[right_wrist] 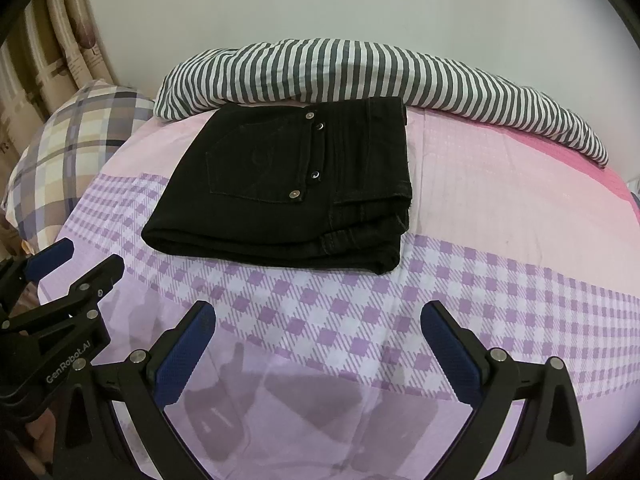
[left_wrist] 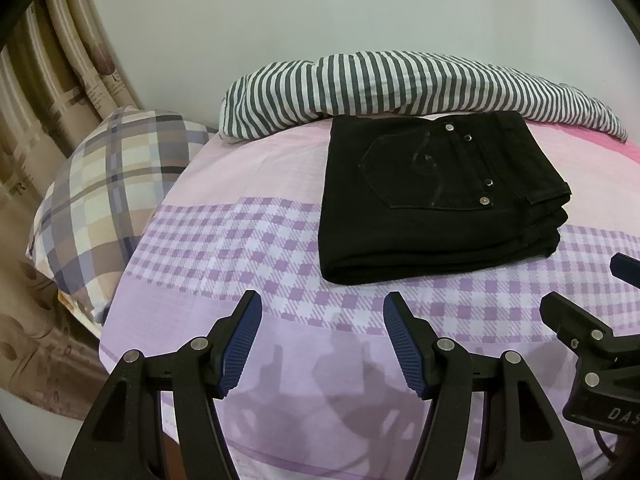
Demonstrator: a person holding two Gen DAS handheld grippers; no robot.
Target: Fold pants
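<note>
Black pants lie folded into a thick rectangle on the bed, back pocket and metal rivets facing up; in the right wrist view the pants sit at centre. My left gripper hovers open over the checked sheet, short of the pants' near edge, nothing between its blue pads. My right gripper is also open and empty, held short of the pants. Each gripper shows at the edge of the other's view: the right gripper and the left gripper.
The bed carries a pink and purple checked sheet. A striped grey-and-white blanket is bunched along the wall just behind the pants. A plaid pillow lies at the left, with patterned curtains beyond it.
</note>
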